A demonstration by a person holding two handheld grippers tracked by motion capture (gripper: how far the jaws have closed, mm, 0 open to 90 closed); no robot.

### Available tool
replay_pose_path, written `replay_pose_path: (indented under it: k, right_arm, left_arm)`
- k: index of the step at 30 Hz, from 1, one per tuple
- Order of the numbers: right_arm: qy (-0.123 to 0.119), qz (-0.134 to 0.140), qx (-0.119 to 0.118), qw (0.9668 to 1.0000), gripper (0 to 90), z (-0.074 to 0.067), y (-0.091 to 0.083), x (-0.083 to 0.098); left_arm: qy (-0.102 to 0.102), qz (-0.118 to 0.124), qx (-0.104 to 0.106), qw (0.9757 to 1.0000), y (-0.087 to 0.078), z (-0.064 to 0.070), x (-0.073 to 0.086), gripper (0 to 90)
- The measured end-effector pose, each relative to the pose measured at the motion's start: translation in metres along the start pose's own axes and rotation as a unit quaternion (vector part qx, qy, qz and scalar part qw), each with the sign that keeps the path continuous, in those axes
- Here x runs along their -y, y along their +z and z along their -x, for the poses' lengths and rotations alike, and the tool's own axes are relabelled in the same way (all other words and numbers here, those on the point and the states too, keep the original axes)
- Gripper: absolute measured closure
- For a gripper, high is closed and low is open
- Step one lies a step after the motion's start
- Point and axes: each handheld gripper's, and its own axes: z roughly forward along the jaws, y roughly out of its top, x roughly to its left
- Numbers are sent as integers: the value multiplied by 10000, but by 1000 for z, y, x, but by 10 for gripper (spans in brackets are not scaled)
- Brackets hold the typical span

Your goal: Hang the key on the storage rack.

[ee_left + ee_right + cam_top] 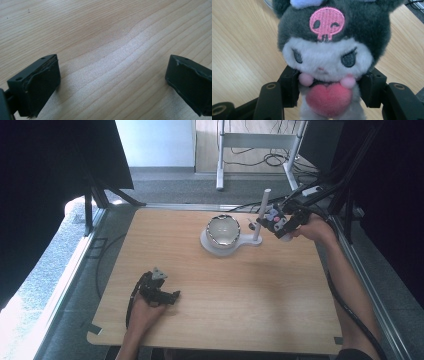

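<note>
Plush toy (329,62) pinched at the body by right hand-held gripper (329,90), kept upright | left hand-held gripper (112,82) spread, parked on table (100,30).

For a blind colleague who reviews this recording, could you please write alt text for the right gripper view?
A plush toy with a dark hood, a pink skull patch and a pink heart on its chest is clamped at the body between the right gripper's two black jaws. Behind it lies the light wooden table.
</note>
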Motion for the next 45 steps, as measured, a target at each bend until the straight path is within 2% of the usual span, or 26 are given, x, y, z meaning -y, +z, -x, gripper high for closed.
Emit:
replay_pose_path:
  k: [7,14,21,24,37,45]
  right_arm:
    - [136,-117,43,9998,420,3,17,2]
    - [153,-39,100,9998,406,6,29,2]
    - [155,-1,185,9997,319,6,39,1]
    - [121,36,231,9997,305,6,39,0]
    - [-35,277,421,9987,144,-1,34,10]
    - [-163,363,510,9979,115,-9,31,19]
  left_arm:
    - [-7,-5,7,10000,0,0,0,0]
    - [0,-10,4,10000,0,0,0,0]
    - [1,-12,5,10000,0,0,0,0]
    - [3,-13,4,10000,0,0,0,0]
    - [-1,-12,4,10000,0,0,0,0]
    - [0,-11,5,10000,0,0,0,0]
